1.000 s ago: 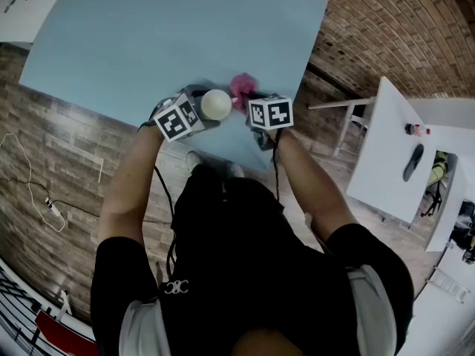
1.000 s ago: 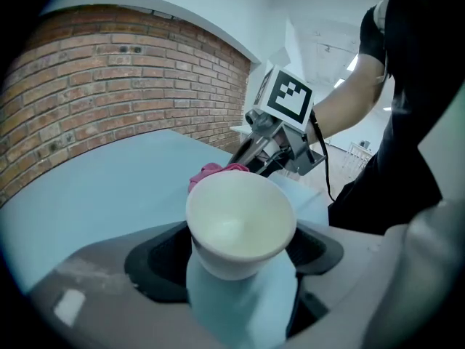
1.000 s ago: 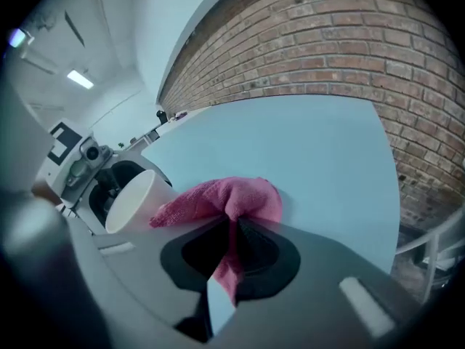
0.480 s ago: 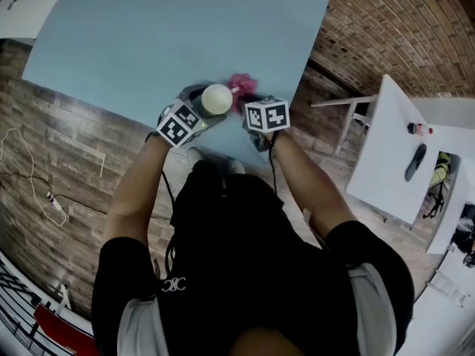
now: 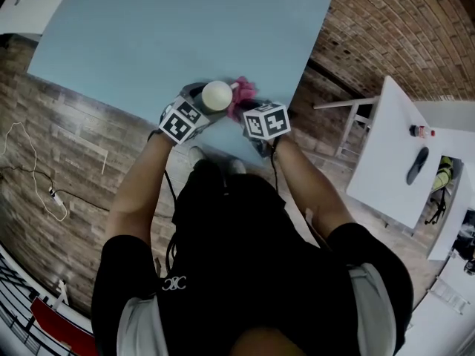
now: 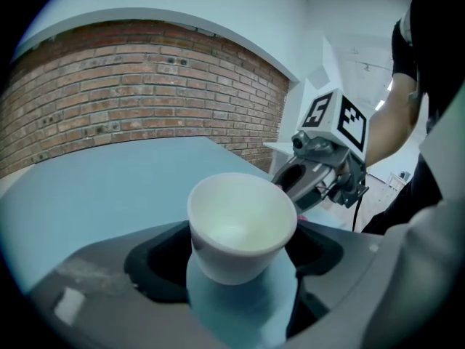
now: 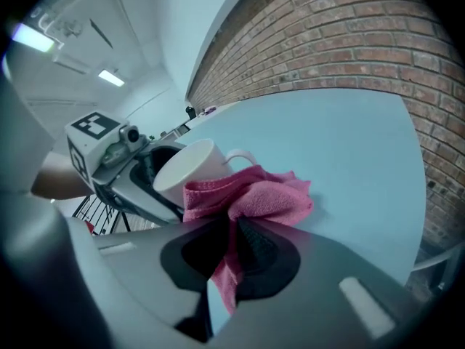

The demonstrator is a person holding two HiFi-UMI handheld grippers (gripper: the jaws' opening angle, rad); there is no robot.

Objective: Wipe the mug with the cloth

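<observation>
My left gripper [image 5: 206,104] is shut on a white mug [image 5: 217,95] and holds it above the near edge of the light blue table [image 5: 185,28]. In the left gripper view the mug [image 6: 243,227] sits between the jaws of the left gripper [image 6: 240,267], its open mouth facing the camera. My right gripper [image 5: 249,111] is shut on a pink cloth [image 5: 243,95] that lies bunched against the mug's right side. The right gripper view shows the cloth [image 7: 251,198] pinched in the right gripper [image 7: 231,249], draped against the mug [image 7: 189,169] by its handle, with the left gripper [image 7: 120,166] behind.
The blue table's near edge runs just under both grippers. A white side table [image 5: 390,150] at the right carries a small bottle [image 5: 420,131] and a dark object [image 5: 417,164]. A cable [image 5: 33,184] lies on the wood floor at the left.
The right gripper has brought the cloth in against the mug's side. The left gripper has rolled, turning the mug, while staying in place.
</observation>
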